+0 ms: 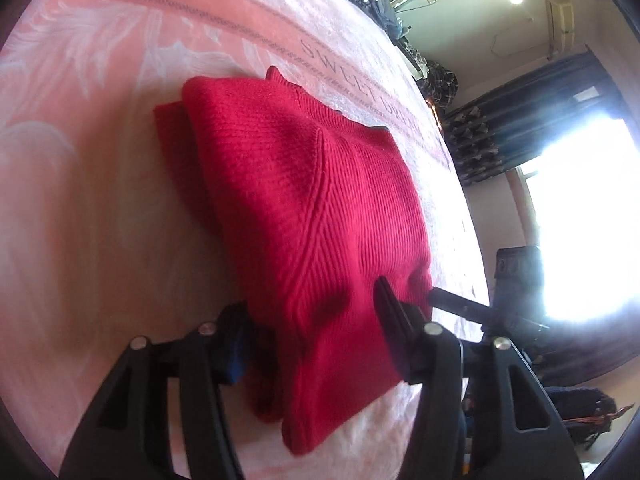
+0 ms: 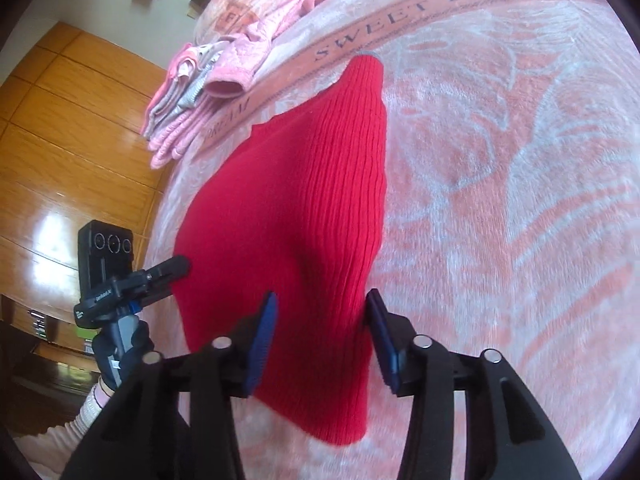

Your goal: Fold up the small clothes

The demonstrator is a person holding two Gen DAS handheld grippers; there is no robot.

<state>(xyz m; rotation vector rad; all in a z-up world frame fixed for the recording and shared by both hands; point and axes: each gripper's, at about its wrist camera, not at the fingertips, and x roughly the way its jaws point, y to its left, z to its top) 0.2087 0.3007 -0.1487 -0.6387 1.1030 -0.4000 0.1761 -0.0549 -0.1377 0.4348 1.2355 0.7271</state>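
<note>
- The left gripper (image 1: 316, 320) has its fingers spread wide on either side of the near edge of the red knit sweater (image 1: 304, 200); the cloth fills the gap, yet whether the pads pinch it I cannot tell.
- The right gripper (image 2: 322, 336) likewise straddles the sweater's near corner, its blue pads (image 2: 264, 340) apart with knit between them; grip or mere straddle, I cannot tell.
- The sweater lies already doubled into a thick bundle on the pink "SWEET DREAM" blanket (image 2: 500, 200), one ribbed cuff pointing away from the grippers.
- Beyond the sweater's far-left side sits a pile of pink clothes (image 2: 200, 96), well apart.
- To do this step well, I judge both grippers should catch all layers at the edge together, lift evenly, and keep the fold line straight so the bulky knit does not slump.
</note>
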